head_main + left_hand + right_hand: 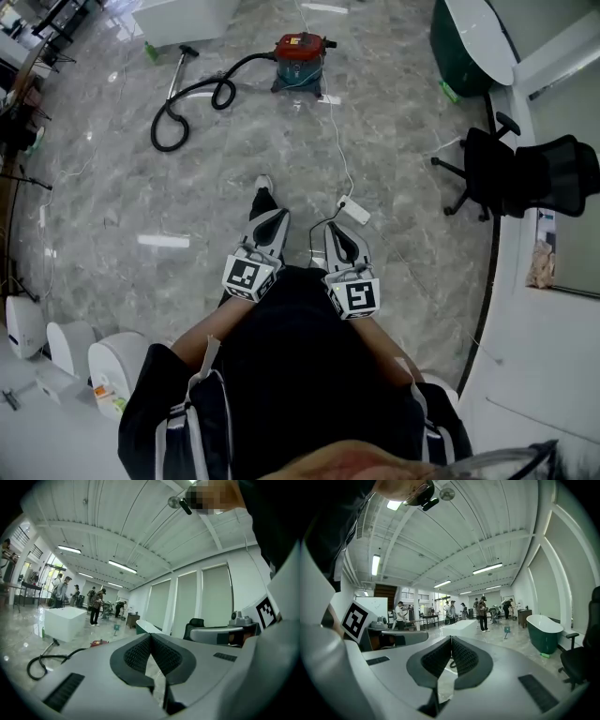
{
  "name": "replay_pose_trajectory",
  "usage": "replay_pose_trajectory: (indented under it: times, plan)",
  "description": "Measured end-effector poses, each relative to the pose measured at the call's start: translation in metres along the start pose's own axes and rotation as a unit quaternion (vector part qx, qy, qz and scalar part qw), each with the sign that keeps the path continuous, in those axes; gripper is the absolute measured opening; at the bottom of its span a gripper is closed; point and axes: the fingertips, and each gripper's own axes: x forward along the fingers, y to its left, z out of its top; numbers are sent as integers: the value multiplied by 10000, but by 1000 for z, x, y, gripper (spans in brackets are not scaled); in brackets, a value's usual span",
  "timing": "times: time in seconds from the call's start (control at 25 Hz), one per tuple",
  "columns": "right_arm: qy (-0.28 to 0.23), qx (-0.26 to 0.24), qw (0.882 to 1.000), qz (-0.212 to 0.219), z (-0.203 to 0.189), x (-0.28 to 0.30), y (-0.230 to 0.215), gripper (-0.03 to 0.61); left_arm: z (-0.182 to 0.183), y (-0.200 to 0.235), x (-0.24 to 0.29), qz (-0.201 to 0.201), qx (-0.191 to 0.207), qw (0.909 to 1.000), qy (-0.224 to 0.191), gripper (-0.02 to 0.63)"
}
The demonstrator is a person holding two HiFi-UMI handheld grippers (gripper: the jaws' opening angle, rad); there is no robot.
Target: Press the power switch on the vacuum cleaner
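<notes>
The red vacuum cleaner (300, 58) stands on the marble floor far ahead of me. Its black hose (192, 101) coils to the left and ends in a metal wand (177, 75). I hold both grippers close to my body, well short of it. My left gripper (272, 217) and right gripper (336, 228) point forward, each shut with nothing between the pads. In the left gripper view the vacuum cleaner (98, 643) shows small above the shut left gripper (150, 637), with the hose (41, 661) to its left. The right gripper (451, 640) shows shut too.
A white cord runs from the vacuum to a power strip (355, 211) just ahead of the grippers. A black office chair (525, 173) stands at the right, a green bathtub (469, 42) at the far right, a white block (183, 19) behind the hose. Several people (482, 613) stand far off.
</notes>
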Motion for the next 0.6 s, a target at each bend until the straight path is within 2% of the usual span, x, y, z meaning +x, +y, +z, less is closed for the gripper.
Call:
replay_pose_trajectory:
  times: [0.32, 0.4, 0.56, 0.6]
  plan:
    - [90, 50, 9987, -506, -3, 66, -69, 18, 2, 41, 92, -547, -152, 9984, -4, 18]
    - [163, 24, 9980, -606, -5, 102, -87, 18, 1, 69, 127, -671, -165, 9976, -39, 18]
    - [187, -743, 9957, -512, 7, 202, -108, 18, 4, 152, 217, -720, -104, 9972, 140, 18]
    - [275, -634, 9960, -562, 11, 233, -119, 18, 9, 175, 243, -697, -96, 9973, 213, 18]
